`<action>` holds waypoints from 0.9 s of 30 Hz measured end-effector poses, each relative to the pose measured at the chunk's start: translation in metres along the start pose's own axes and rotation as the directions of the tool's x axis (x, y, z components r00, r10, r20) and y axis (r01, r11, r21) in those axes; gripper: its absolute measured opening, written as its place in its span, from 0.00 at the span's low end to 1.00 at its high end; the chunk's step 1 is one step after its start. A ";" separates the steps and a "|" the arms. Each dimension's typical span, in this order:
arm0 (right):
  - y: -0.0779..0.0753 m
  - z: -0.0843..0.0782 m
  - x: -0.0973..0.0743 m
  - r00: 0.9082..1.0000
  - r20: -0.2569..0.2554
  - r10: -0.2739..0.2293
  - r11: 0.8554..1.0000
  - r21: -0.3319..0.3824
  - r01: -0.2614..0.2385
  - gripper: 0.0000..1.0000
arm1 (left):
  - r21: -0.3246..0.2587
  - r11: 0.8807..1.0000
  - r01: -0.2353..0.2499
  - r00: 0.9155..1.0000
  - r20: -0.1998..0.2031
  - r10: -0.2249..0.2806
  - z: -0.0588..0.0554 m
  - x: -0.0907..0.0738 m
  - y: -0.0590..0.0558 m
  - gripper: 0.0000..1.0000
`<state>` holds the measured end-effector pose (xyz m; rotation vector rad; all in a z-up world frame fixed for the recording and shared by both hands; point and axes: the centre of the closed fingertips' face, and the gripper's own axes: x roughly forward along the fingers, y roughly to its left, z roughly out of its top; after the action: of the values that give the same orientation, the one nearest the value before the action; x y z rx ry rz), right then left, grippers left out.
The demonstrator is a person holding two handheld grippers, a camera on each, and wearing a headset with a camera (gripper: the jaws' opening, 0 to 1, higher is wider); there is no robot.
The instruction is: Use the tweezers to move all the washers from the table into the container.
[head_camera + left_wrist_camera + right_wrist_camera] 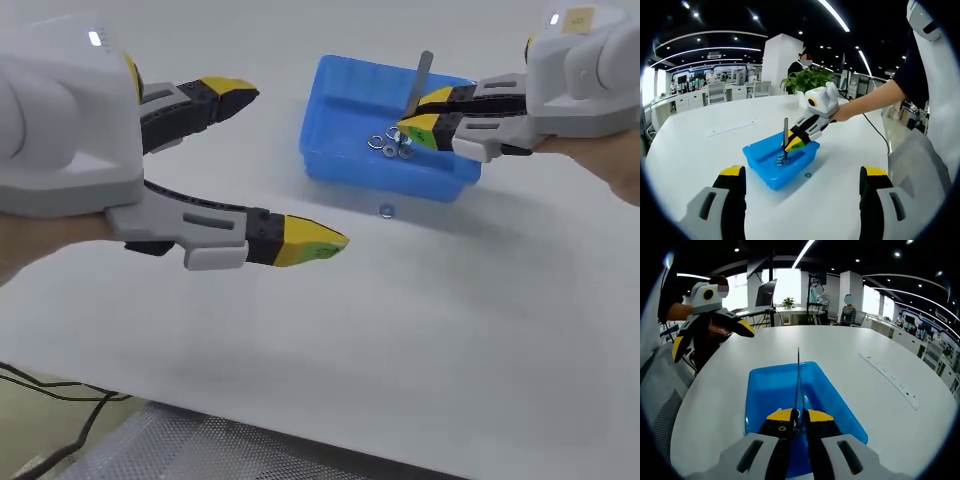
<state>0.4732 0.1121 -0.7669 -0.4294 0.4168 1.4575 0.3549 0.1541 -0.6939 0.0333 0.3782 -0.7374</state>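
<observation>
Right gripper: jaws closed on the tweezers, above the right part of the container.
Left gripper: jaws spread wide and holding nothing, well to the left of the container.
Washers: a small cluster inside the container.
Stray washer: on the tabletop, just outside the container's near wall.
Key relation: the stray washer lies nearer the person than the right gripper does, and that gripper looks the closer one.
Tweezers' axis: steep, rising from the jaws.
Hidden: the jaws cover the tweezers' lower tips, so I cannot tell whether they carry a washer.

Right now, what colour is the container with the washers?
The container is blue, clearest in the head view.
</observation>
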 end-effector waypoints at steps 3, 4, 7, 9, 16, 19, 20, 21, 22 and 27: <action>0.000 0.000 -0.002 1.000 0.005 -0.003 1.000 0.008 0.003 0.10 | -0.002 1.000 0.001 1.000 0.003 -0.001 0.001 0.000 -0.001 1.00; 0.000 0.000 -0.002 1.000 0.006 -0.004 1.000 0.009 0.004 0.10 | 0.000 1.000 0.000 1.000 0.002 0.000 0.001 0.000 0.000 1.00; -0.001 0.003 -0.004 1.000 0.020 -0.007 1.000 0.022 0.007 0.10 | -0.002 1.000 -0.001 1.000 0.001 0.001 0.000 -0.001 0.000 0.99; -0.001 0.006 -0.006 0.999 0.029 -0.013 1.000 0.027 0.013 0.10 | -0.002 1.000 0.000 1.000 0.002 0.000 0.001 -0.001 0.000 0.99; 0.008 0.016 -0.013 0.999 0.043 -0.004 1.000 0.009 0.004 0.08 | 0.003 1.000 0.008 1.000 0.015 -0.008 0.008 0.006 0.000 0.99; 0.016 0.020 -0.014 0.999 0.040 0.006 1.000 -0.015 -0.006 0.08 | 0.011 1.000 0.017 1.000 0.024 -0.017 0.014 0.012 0.001 0.99; 0.017 0.021 -0.015 0.999 0.041 0.009 1.000 -0.018 -0.008 0.08 | 0.015 1.000 0.020 0.999 0.028 -0.020 0.016 0.014 0.001 0.99; 0.020 0.023 -0.015 0.999 0.042 0.014 0.999 -0.029 -0.013 0.08 | 0.018 1.000 0.021 0.999 0.033 -0.021 0.019 0.016 0.002 0.98; 0.022 0.025 -0.016 0.999 0.041 0.016 0.999 -0.038 -0.015 0.08 | 0.023 1.000 0.020 0.999 0.041 -0.021 0.022 0.019 0.003 0.97; 0.029 0.035 -0.018 0.998 0.050 0.026 0.997 -0.069 -0.022 0.08 | 0.031 0.998 0.050 0.996 0.070 -0.052 0.038 0.032 0.005 0.88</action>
<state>0.4432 0.1164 -0.7286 -0.4427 0.3327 1.5063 0.3920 0.1308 -0.6698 0.0251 0.3014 -0.7923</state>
